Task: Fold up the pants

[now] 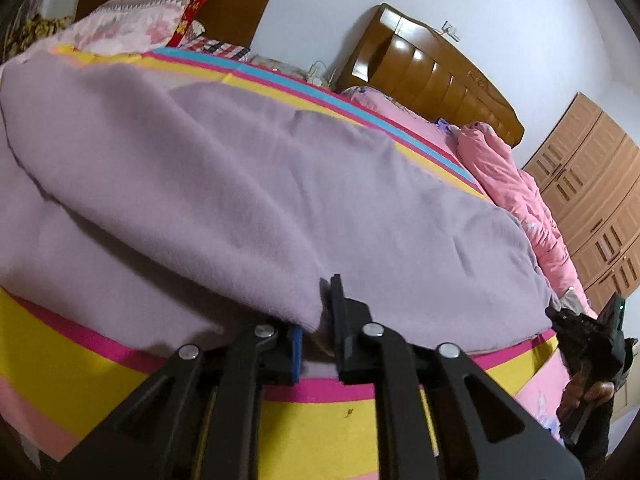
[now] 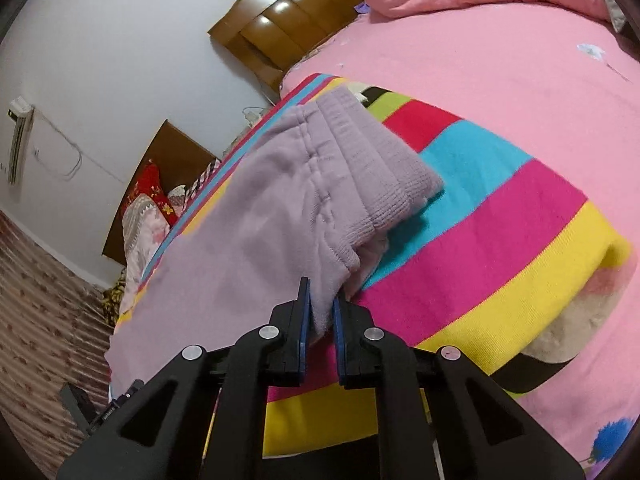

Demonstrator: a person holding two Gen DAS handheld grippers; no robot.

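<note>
Both claws (image 1: pixel 316 320) (image 2: pixel 320 312) clamped on pants (image 1: pixel 240 184) edge.

A home bedroom: wide bed (image 2: pixel 500 92) under a pink sheet, carved wooden headboard (image 1: pixel 432 76) against a white wall, striped blanket (image 2: pixel 500 216), pink quilt (image 1: pixel 516 196) bunched alongside, pillows (image 1: pixel 136 16) piled up, tall wooden wardrobe (image 1: pixel 592 184), wall-mounted air conditioner (image 2: pixel 20 140).

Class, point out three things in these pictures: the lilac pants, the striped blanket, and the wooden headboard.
lilac pants (image 2: pixel 352 168), right wrist view, ribbed waistband
striped blanket (image 2: pixel 500 216), right wrist view, magenta stripe
wooden headboard (image 1: pixel 432 76), left wrist view, glossy front panel
</note>
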